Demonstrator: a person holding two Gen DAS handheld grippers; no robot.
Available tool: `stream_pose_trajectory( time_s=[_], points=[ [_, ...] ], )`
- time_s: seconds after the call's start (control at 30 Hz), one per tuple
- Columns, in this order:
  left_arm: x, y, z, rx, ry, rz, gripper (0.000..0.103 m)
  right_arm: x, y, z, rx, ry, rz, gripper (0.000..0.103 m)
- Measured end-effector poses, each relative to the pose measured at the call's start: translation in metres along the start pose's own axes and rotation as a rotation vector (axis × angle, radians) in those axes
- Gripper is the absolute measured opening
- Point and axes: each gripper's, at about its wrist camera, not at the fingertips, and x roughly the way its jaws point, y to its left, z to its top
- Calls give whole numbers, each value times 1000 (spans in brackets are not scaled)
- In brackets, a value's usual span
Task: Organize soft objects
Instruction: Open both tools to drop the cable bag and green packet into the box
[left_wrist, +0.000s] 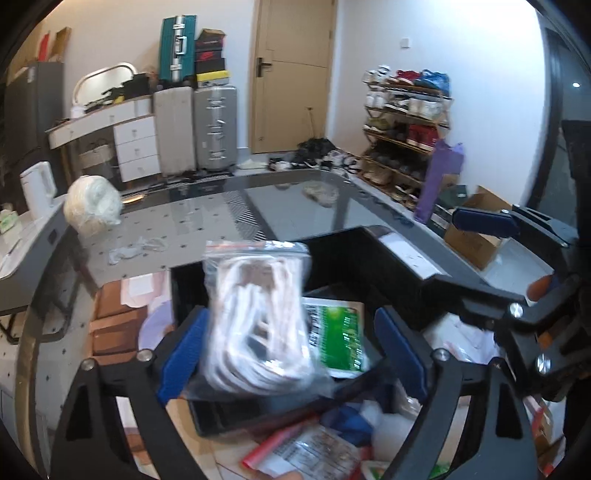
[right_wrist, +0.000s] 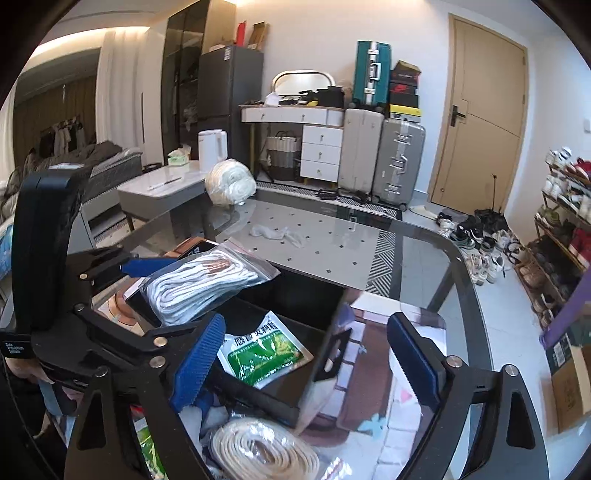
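Observation:
A zip bag of white rope (left_wrist: 258, 325) hangs blurred between the wide-apart blue pads of my left gripper (left_wrist: 291, 354), over a black box (left_wrist: 388, 254). From the right wrist view the rope bag (right_wrist: 199, 284) lies tilted across the black box's (right_wrist: 303, 295) left rim, beside a blue finger (right_wrist: 147, 266) of the left gripper; no pad presses on it. A green sachet (right_wrist: 264, 350) lies inside the box. My right gripper (right_wrist: 306, 362) stands open above the box's near corner, holding nothing. Its blue finger (left_wrist: 484, 221) shows at the right of the left wrist view.
On the glass table (right_wrist: 406, 266) are a bag of beige rope (right_wrist: 264, 450) and other packets near the front, a white cloth scrap (right_wrist: 277, 234) in the middle, and a ball of white string (right_wrist: 231, 182) at the far left edge. A shoe rack and suitcases stand beyond.

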Motion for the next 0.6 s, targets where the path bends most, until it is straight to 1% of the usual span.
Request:
stream_pose_trajectory(
  time_s=[0.07, 0.17, 0.2, 0.23, 0.27, 0.4, 0.47, 0.5, 0.53, 0.57, 0.6],
  points=[
    [-7, 1, 1, -15, -25, 0, 98, -9, -5, -4, 16, -4, -17, 93],
    [-19, 9, 1, -78, -65, 18, 100, -26, -10, -7, 32, -18, -47, 93],
    [-21, 12, 1, -95, -74, 35, 100, -29, -11, -8, 35, -23, -50, 94],
    [-24, 17, 1, -115, -79, 71, 101, -33, -13, -10, 39, -26, -53, 94],
    [-25, 20, 1, -122, -78, 92, 103, -37, -14, -10, 43, -29, -60, 95],
    [-34, 31, -4, -133, -90, 186, 103, -50, -20, -14, 57, -41, -77, 96],
    [-40, 40, -10, -154, -113, 191, 103, -57, -22, -19, 68, -45, -82, 96],
    [-42, 44, -12, -164, -116, 210, 103, -59, -23, -22, 77, -40, -85, 96],
    [-40, 48, -14, -170, -106, 230, 103, -60, -24, -24, 81, -38, -87, 96],
    [-35, 50, -17, -168, -73, 251, 103, -62, -24, -26, 84, -34, -89, 96],
    [-29, 50, -17, -158, -43, 250, 103, -63, -25, -30, 89, -30, -93, 96]
  ],
)
